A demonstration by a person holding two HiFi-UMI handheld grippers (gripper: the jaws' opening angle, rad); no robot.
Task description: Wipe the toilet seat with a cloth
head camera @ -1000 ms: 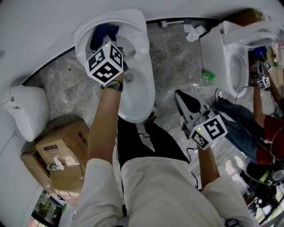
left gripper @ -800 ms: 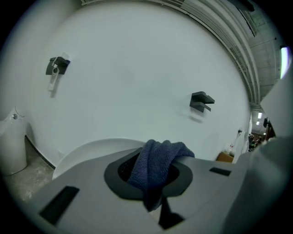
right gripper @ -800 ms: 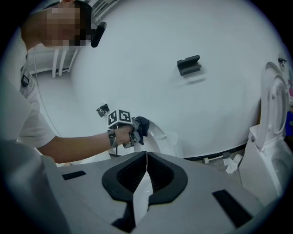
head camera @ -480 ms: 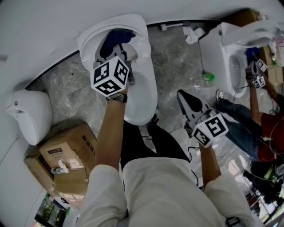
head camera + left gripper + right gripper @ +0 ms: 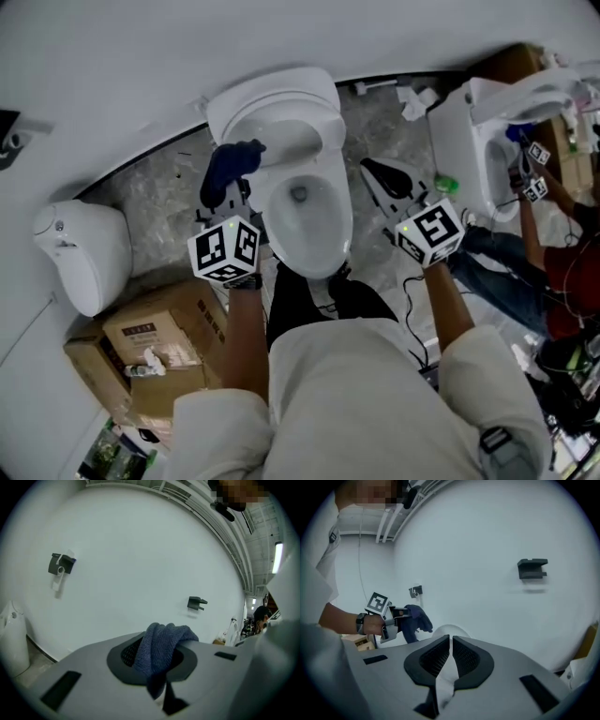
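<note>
The white toilet (image 5: 300,202) stands in the middle of the head view, its lid (image 5: 281,108) raised against the wall. My left gripper (image 5: 231,192) is held off the toilet's left side, shut on a dark blue cloth (image 5: 230,167). In the left gripper view the cloth (image 5: 161,644) bunches out of the jaws, with only wall behind it. My right gripper (image 5: 380,176) hovers off the toilet's right side. Its jaws are shut and nothing is between them (image 5: 450,651). The right gripper view also shows the left gripper (image 5: 399,616) with the cloth (image 5: 415,620).
A second toilet (image 5: 483,131) stands at the right, with another person working at it. A white fixture (image 5: 80,248) and cardboard boxes (image 5: 141,342) stand at the left. A green item (image 5: 442,183) and scraps lie on the stone floor. Black brackets (image 5: 61,564) hang on the wall.
My left gripper has pulled the cloth off the toilet and out to its left side. The right gripper has come up beside the toilet's right. The view has shifted.
</note>
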